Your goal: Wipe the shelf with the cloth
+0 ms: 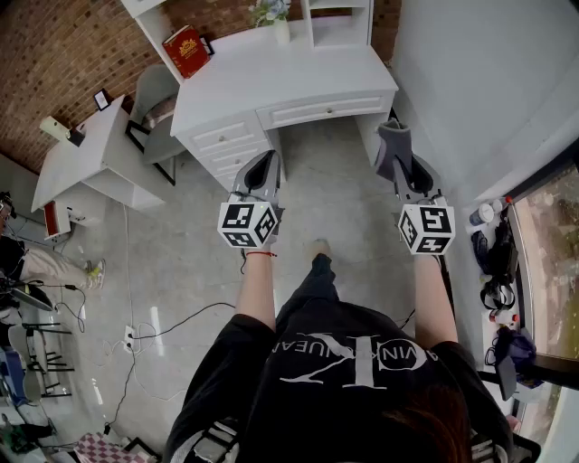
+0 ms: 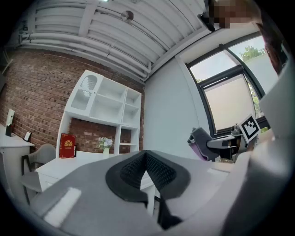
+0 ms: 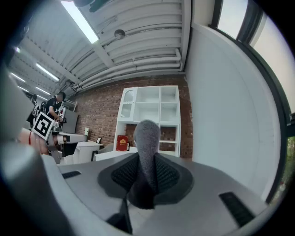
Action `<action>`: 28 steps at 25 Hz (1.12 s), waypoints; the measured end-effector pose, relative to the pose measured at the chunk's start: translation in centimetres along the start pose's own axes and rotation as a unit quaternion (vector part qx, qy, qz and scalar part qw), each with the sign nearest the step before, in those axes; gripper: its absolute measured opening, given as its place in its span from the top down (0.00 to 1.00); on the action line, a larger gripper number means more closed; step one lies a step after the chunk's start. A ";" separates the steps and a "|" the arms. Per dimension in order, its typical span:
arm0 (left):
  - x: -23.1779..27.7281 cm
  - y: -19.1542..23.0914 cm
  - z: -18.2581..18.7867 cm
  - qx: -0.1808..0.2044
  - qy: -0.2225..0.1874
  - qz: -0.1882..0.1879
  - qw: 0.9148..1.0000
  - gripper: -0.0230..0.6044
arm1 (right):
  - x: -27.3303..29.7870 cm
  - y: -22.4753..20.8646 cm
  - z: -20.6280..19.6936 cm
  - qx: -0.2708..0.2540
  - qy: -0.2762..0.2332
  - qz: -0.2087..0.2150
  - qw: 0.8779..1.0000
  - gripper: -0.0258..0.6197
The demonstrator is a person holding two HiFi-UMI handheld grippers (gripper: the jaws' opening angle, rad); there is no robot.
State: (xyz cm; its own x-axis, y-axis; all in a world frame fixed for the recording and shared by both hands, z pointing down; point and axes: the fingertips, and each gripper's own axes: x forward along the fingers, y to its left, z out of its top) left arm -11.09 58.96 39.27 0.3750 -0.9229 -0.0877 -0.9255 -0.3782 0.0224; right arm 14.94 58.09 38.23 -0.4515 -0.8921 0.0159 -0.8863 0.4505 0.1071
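Note:
A grey cloth (image 3: 146,136) stands up between the pads of my right gripper (image 3: 146,173), which is shut on it. In the head view the cloth (image 1: 393,145) sticks out of the right gripper (image 1: 400,172) near the right end of the white desk (image 1: 298,77). My left gripper (image 1: 264,161) hangs in front of the desk drawers, shut with nothing in it; its pads (image 2: 156,170) meet at the tip. The white shelf unit (image 3: 150,110) stands on the desk against the brick wall, some way ahead of both grippers.
A red book (image 1: 185,50) and a vase of flowers (image 1: 276,20) stand on the desk. A grey chair (image 1: 152,110) and a second white desk (image 1: 90,154) are at the left. A white wall (image 1: 479,81) runs along the right. Cables (image 1: 172,321) lie on the floor.

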 end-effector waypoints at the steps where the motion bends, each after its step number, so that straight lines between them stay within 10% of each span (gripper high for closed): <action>1: 0.8 0.4 -0.1 0.001 0.000 -0.001 1.000 0.94 | 0.7 -0.3 0.1 -0.001 -0.002 -0.001 1.000 0.80; 28: 23.4 14.2 -2.9 0.000 0.022 -0.012 1.000 0.94 | 25.8 -9.1 -0.8 0.013 0.016 -0.019 1.000 0.80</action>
State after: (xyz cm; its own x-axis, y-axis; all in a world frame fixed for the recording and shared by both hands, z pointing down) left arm -15.34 31.79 40.47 0.3983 -0.9162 -0.0439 -0.9166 -0.3994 0.0205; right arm 11.42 30.95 38.51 -0.4138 -0.9093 0.0433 -0.9055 0.4161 0.0833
